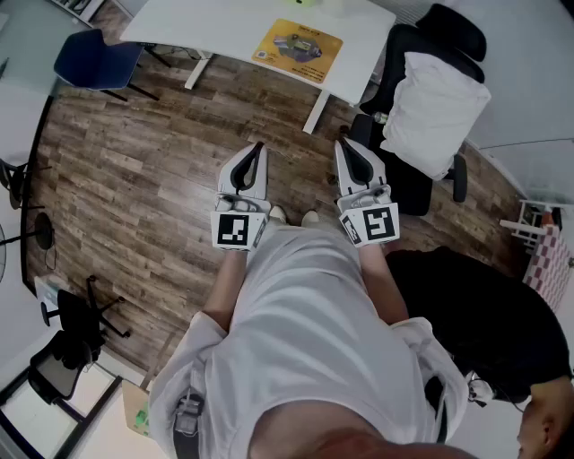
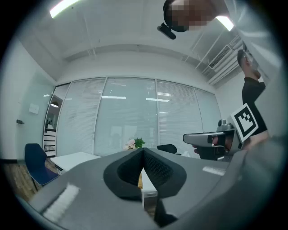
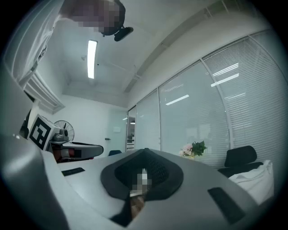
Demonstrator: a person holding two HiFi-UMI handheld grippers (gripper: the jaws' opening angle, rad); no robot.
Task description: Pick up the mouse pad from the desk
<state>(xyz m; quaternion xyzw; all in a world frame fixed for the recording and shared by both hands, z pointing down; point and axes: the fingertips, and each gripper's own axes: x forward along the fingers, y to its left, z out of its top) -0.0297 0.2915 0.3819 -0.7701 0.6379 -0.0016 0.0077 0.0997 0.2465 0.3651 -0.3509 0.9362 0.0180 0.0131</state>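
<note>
A yellow mouse pad with a printed picture lies on the white desk at the top of the head view. My left gripper and right gripper are held level side by side in front of the person's body, over the wood floor, well short of the desk. Both are shut with nothing between the jaws. In the left gripper view the left gripper points at the desk and the glass wall, and the right gripper's body shows at the right. The right gripper shows its jaws pressed together.
A black office chair with a white cushion stands right of the desk. A blue chair stands at its left. A fan base and a black chair are at the left edge. A flower pot sits on the desk.
</note>
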